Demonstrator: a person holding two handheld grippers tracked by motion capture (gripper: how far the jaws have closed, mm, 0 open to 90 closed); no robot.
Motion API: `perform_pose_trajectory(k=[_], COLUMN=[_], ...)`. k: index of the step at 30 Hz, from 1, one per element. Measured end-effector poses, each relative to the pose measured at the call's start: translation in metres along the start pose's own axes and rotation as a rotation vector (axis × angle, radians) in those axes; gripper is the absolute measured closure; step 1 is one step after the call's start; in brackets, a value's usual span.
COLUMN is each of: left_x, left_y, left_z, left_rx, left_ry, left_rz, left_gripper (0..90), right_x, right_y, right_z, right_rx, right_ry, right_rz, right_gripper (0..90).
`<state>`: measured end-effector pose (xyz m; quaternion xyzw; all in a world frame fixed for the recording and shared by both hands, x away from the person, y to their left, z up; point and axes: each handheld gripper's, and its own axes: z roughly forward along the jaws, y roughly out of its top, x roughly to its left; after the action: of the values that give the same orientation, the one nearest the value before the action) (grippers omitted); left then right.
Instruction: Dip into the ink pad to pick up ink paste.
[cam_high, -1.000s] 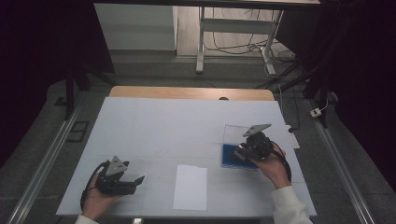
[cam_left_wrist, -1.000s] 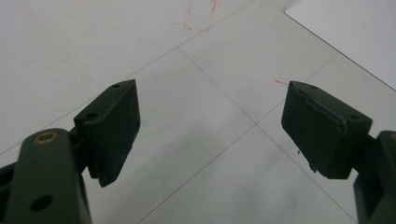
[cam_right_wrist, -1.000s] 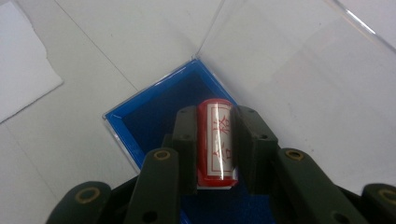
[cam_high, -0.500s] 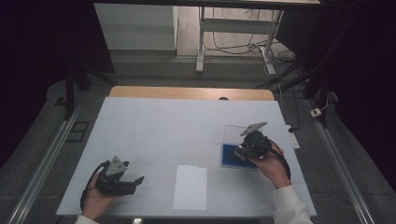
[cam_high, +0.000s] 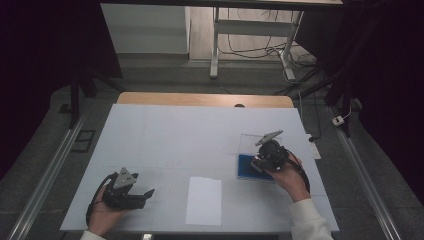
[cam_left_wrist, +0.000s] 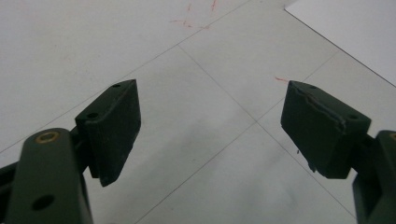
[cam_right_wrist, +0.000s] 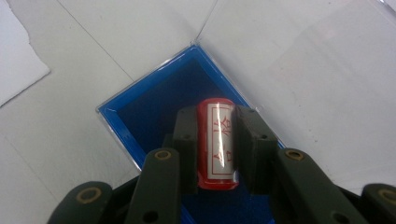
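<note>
- Right gripper view: right tongs (cam_right_wrist: 215, 148) clamped on a red cylindrical stamp (cam_right_wrist: 216, 140) with white label, held over the blue box (cam_right_wrist: 154, 107) with clear rim.
- High view: same box (cam_high: 246, 166) on the white desk (cam_high: 175, 135), right side; white paper sheet (cam_high: 204, 200) near the front edge.
- Left gripper view: left tongs (cam_left_wrist: 210, 126) spread wide, nothing between, above bare desk.

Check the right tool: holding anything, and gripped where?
The right tool is shut on a red cylindrical stamp with a white label, clamped across its sides, over the blue ink-pad case. The left tool is open, holding nothing.
</note>
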<state>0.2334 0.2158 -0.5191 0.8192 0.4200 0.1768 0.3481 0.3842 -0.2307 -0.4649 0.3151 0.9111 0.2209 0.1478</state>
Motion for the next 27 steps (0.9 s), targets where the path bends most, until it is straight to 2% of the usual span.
perform_pose_trajectory(k=[4,8,12,21,27], left_x=[-0.0005,0.0000,0.0007,-0.0011,-0.0007], left_y=[0.0001,-0.0006,-0.0008,0.0003,0.0002], left_z=[-0.0005,-0.0009,-0.0012,-0.0014,-0.0010], left_rx=[0.001,0.002,0.001,0.001,0.003], left_ry=[-0.001,0.000,0.000,0.005,0.005], left_rz=[0.003,0.003,0.001,0.014,0.014], left_gripper=[20.4,20.4,20.5,20.4,20.4], right_x=[-0.0010,-0.0045,-0.0043,0.0002,0.0002], right_y=[-0.0023,-0.0065,-0.0079,-0.0079,-0.0089], right_z=[0.0001,0.0005,0.0010,0.0010,0.0009], right_rx=[-0.011,-0.039,-0.051,-0.051,-0.056], right_ry=[0.008,0.031,0.031,0.005,0.006], right_rz=[-0.003,0.019,0.021,-0.013,-0.010], right_gripper=[70.9,70.9,70.8,70.9,70.8])
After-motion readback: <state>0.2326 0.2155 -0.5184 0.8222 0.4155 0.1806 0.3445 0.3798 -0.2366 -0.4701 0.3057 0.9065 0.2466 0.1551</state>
